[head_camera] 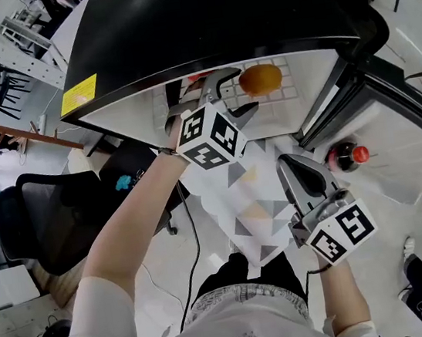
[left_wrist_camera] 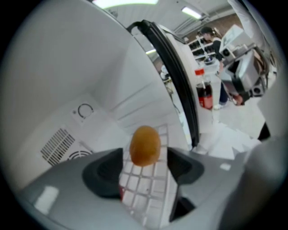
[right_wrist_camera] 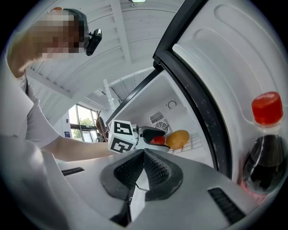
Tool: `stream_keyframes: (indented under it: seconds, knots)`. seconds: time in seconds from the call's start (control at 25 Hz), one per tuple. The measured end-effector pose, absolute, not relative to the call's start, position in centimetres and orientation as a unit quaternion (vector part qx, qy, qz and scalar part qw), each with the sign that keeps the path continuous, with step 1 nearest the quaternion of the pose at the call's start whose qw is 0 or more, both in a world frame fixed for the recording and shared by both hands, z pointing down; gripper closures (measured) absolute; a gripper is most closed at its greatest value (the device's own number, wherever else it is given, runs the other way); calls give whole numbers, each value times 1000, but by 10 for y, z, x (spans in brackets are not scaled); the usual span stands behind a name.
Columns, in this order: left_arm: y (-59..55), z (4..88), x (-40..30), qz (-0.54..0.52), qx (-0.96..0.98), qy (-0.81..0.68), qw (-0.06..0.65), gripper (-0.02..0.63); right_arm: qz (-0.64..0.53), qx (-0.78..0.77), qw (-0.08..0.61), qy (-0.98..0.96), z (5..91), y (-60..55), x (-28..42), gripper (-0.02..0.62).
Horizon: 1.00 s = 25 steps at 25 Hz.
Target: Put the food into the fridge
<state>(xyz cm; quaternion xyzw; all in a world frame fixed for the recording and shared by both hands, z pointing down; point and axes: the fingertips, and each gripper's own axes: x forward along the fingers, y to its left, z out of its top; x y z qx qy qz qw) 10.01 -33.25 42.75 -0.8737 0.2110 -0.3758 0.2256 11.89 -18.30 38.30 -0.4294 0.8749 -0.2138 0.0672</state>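
Two grippers. Left gripper [head_camera: 233, 94], upper centre: jaws apart, orange-brown food [head_camera: 261, 79] at their tips, lying on fridge wire shelf [head_camera: 287, 92]. Right gripper [head_camera: 286, 162], lower right: jaws together, empty.

Orange fruit [left_wrist_camera: 145, 144] on fridge shelf [left_wrist_camera: 146, 185]

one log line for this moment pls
left gripper open | orange-yellow fruit on fridge shelf, just beyond left jaws, not gripped | right gripper shut, empty
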Motion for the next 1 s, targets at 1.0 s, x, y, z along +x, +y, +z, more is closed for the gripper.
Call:
stream_keyframes:
  seconds: [1.0]
  knots:
    - [-260,353,35,-228,-921,278,147,393,-164,-450,40,877,332,-163,78,594]
